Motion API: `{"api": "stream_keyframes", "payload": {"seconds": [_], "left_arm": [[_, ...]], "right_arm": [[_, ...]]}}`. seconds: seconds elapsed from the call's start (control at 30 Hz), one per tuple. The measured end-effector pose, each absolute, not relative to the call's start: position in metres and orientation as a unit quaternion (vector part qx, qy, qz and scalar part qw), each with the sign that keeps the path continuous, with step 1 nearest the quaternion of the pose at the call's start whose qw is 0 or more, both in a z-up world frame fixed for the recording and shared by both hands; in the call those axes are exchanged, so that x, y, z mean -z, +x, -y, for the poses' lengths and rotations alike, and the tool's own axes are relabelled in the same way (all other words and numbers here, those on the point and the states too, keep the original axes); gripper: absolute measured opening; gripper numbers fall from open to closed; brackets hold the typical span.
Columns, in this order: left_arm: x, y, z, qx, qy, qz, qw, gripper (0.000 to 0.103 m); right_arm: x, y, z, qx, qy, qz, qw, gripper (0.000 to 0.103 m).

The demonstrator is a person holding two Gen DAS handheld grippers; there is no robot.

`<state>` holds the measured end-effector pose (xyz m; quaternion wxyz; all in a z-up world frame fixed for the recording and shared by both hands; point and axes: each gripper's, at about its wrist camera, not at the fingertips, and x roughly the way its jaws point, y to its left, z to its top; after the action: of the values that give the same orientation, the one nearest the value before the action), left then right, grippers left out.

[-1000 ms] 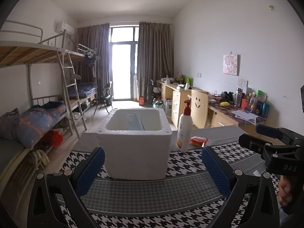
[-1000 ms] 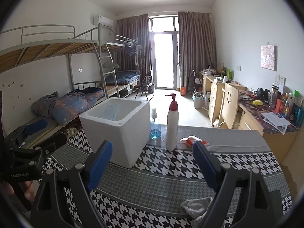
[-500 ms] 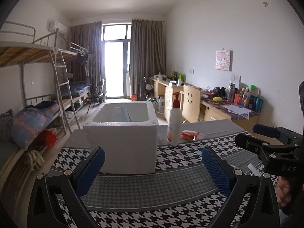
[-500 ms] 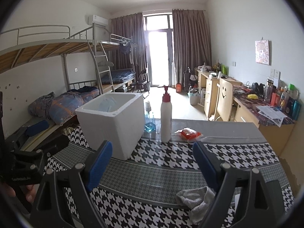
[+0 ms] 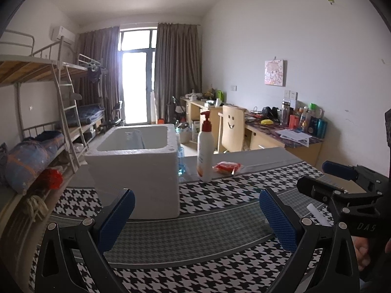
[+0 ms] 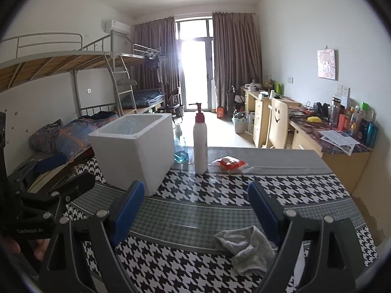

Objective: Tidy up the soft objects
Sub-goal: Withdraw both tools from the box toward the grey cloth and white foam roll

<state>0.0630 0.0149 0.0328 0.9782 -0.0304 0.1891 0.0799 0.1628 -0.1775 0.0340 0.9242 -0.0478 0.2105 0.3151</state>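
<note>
Grey cloth (image 6: pixel 246 249) lying crumpled on houndstooth table (image 6: pixel 195 219), just beside my right gripper (image 6: pixel 195 210); both grippers released, gripping nothing. Approach step running; next: straddling cloth, clamping, carrying to foam box (image 6: pixel 136 146).

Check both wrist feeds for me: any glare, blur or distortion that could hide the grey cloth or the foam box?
Right wrist view: the balcony door is blown out by backlight, straight lines bow near the edges, yet the grey cloth and foam box read sharp. Left wrist view: milder door glare, dark corner vignette, box clear; the cloth does not show.
</note>
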Motion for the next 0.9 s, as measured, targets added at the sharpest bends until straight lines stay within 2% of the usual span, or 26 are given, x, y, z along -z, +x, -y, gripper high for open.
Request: {"api": "stream_keyframes", "payload": {"seconds": [0.9], "left_arm": [[-0.015,0.075,0.022,-0.009,-0.029,-0.213,0.977,0.102]], "right_arm": [[-0.011,0.167,0.227,-0.251,-0.030,-0.231,0.939,0.089]]}}
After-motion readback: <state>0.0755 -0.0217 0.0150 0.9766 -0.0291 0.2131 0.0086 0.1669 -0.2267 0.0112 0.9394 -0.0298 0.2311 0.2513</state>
